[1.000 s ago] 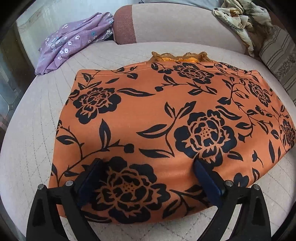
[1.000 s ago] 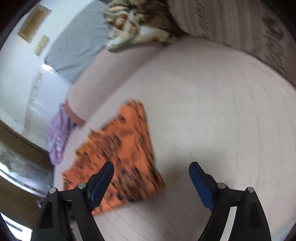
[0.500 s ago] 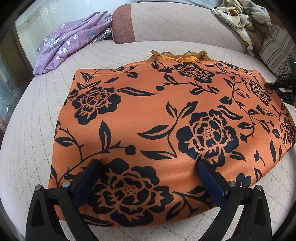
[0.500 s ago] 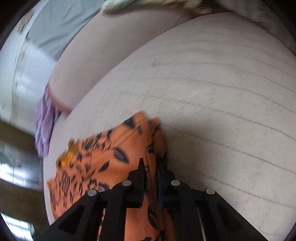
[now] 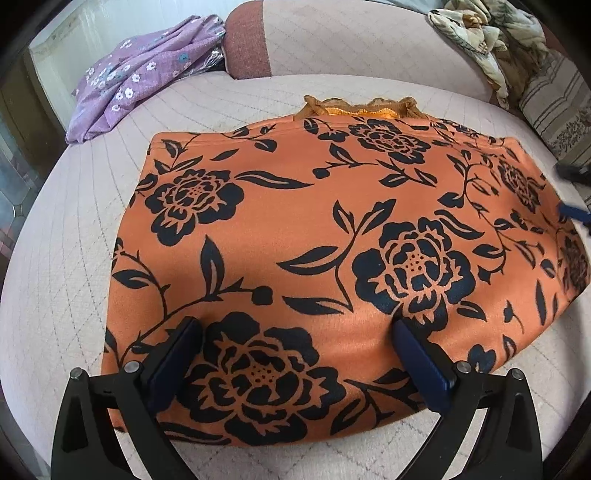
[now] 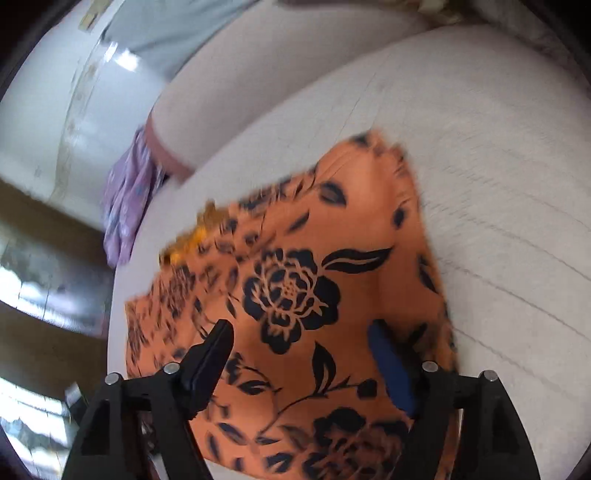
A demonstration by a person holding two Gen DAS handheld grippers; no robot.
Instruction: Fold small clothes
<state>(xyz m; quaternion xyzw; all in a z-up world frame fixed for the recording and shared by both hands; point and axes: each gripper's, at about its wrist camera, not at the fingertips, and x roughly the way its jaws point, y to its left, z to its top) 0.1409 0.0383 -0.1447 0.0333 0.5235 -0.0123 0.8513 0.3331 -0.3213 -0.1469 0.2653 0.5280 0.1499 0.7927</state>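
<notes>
An orange garment with black flowers (image 5: 314, 236) lies folded flat on a round pale cushion (image 5: 55, 288), with a lace edge (image 5: 362, 107) showing at its far side. My left gripper (image 5: 295, 328) is open and empty, its fingers over the garment's near edge. My right gripper (image 6: 303, 332) is open over the garment's right part (image 6: 314, 280); this view is blurred. Its blue fingertips (image 5: 574, 212) show at the garment's right edge in the left wrist view.
A purple flowered cloth (image 5: 144, 74) lies at the far left by the sofa back (image 5: 351, 40). A crumpled patterned cloth (image 5: 487, 33) and a striped pillow (image 5: 554, 99) sit at the far right. In the right wrist view a dark wooden floor (image 6: 44, 332) lies left.
My right gripper was shut on the garment's right edge half a second ago; it has opened and moved over the garment. The left gripper has barely moved.
</notes>
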